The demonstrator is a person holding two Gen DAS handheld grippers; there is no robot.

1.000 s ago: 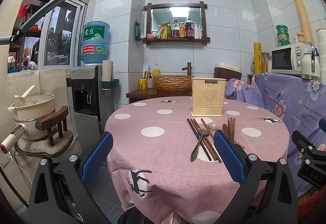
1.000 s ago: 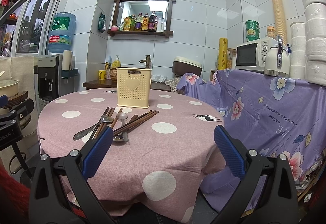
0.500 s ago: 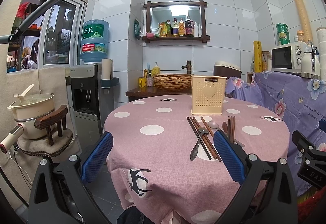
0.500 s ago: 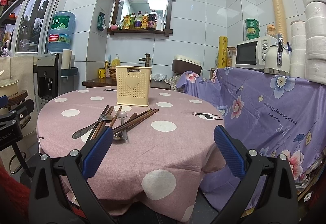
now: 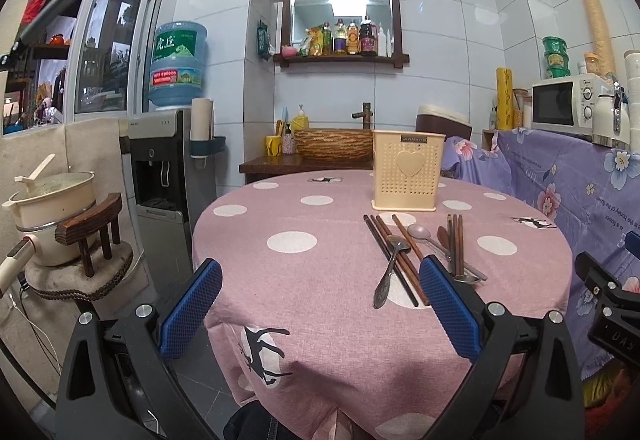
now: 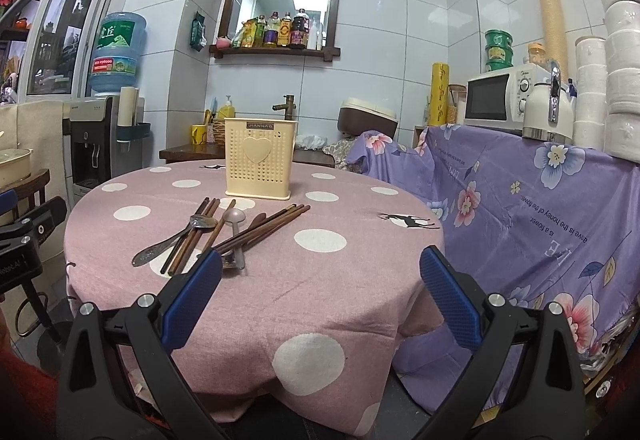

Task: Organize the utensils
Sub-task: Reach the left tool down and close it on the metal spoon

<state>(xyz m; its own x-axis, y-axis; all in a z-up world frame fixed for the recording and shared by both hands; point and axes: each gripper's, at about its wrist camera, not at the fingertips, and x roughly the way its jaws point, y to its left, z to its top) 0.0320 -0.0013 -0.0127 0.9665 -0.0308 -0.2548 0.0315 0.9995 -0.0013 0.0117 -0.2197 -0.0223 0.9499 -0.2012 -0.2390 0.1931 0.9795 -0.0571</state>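
On the round counter draped in pink polka-dot cloth [image 6: 320, 280], I see nothing sorted yet: brown wooden chopsticks [image 6: 264, 230] and metal spoons [image 6: 172, 242] lie loose before the cream perforated plastic holder [image 6: 260, 158], while my left gripper [image 5: 320, 304] and right gripper [image 6: 320, 302] hover, fingers spread and empty.

matt cloth tablecloth [image 5: 320, 224], shiny, probably metal spoon [image 5: 390, 266].

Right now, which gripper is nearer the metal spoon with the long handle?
Left. The spoon lies between the open left gripper's fingers, nearer its right one. For the right gripper, it lies beyond the left finger.
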